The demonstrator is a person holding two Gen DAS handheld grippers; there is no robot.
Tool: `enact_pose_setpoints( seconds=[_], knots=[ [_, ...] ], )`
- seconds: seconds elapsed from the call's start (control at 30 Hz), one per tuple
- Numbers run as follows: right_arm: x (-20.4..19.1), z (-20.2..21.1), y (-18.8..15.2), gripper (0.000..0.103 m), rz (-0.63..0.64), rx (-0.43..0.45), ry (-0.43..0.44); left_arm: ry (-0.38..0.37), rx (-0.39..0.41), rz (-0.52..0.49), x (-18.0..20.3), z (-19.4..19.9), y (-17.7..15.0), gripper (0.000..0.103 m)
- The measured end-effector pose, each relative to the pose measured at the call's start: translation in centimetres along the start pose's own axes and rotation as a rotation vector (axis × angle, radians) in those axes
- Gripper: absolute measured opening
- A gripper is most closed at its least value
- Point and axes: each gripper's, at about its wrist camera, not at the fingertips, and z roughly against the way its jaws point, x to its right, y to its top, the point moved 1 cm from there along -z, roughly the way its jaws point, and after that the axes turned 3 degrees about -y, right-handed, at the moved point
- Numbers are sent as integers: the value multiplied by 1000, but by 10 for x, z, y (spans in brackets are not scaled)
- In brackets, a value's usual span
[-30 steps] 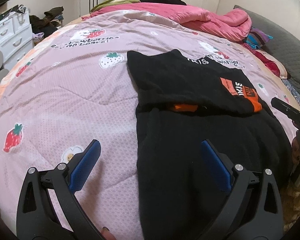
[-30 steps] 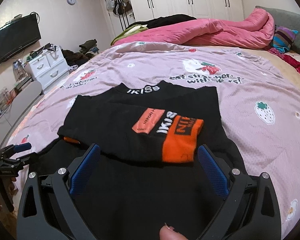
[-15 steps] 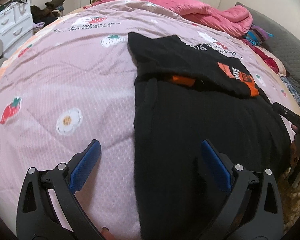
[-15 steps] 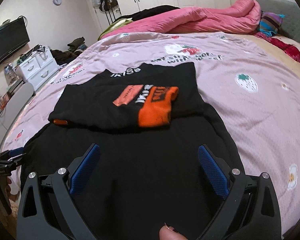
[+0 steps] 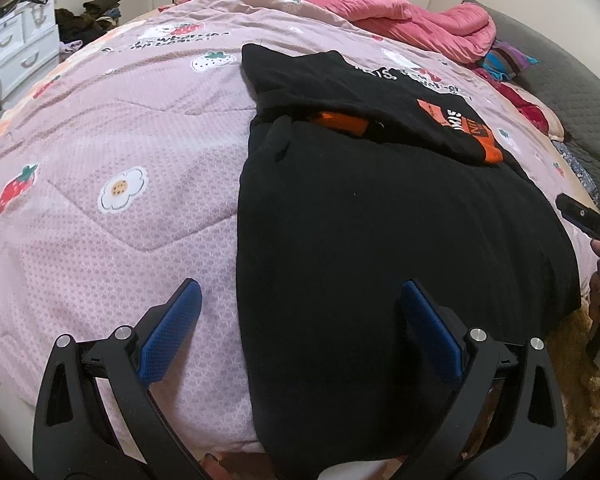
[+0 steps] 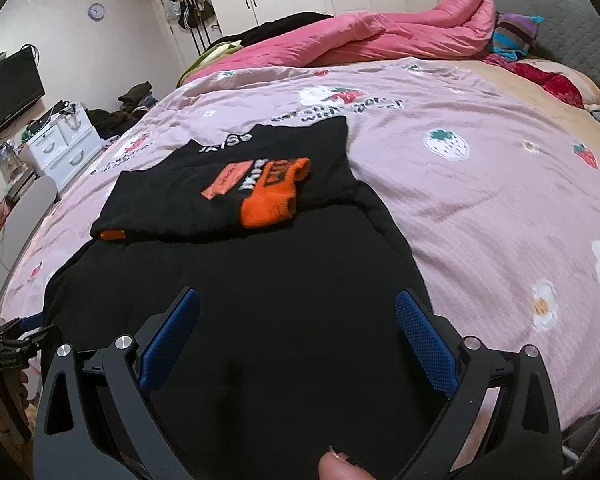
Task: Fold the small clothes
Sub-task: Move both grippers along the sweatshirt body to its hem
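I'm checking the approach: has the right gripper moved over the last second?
Yes. The right gripper has pulled back toward the bed's near edge: the orange cuff on the black garment, once just ahead of it, now lies farther off.

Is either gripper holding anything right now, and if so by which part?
Nothing is held. The left gripper and right gripper are both open above the black garment, gripping none of it.

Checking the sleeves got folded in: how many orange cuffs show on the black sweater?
2. One orange cuff lies on top of the folded sleeves, toward the right. The other peeks out at the fold's left edge, mostly hidden.
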Motion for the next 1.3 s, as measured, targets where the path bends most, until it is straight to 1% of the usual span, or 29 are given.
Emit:
enact_pose_setpoints(
  seconds=[0.37, 0.63, 0.8, 1.17, 1.3],
  knots=[
    [21, 13, -23, 98, -30, -36, -27, 16, 17, -9, 14, 5, -20, 94],
    [28, 17, -37, 98, -28, -77, -26, -17, 22, 41, 11, 12, -34, 94],
    [30, 20, -44, 98, -24, -90, -26, -30, 20, 56, 9, 15, -39, 94],
    [30, 24, -56, 98, -7, -122, -29, -26, 20, 56, 10, 17, -49, 94],
    [31, 26, -61, 98, 1, -135, -30, -56, 20, 81, 8, 19, -53, 94]
  ],
)
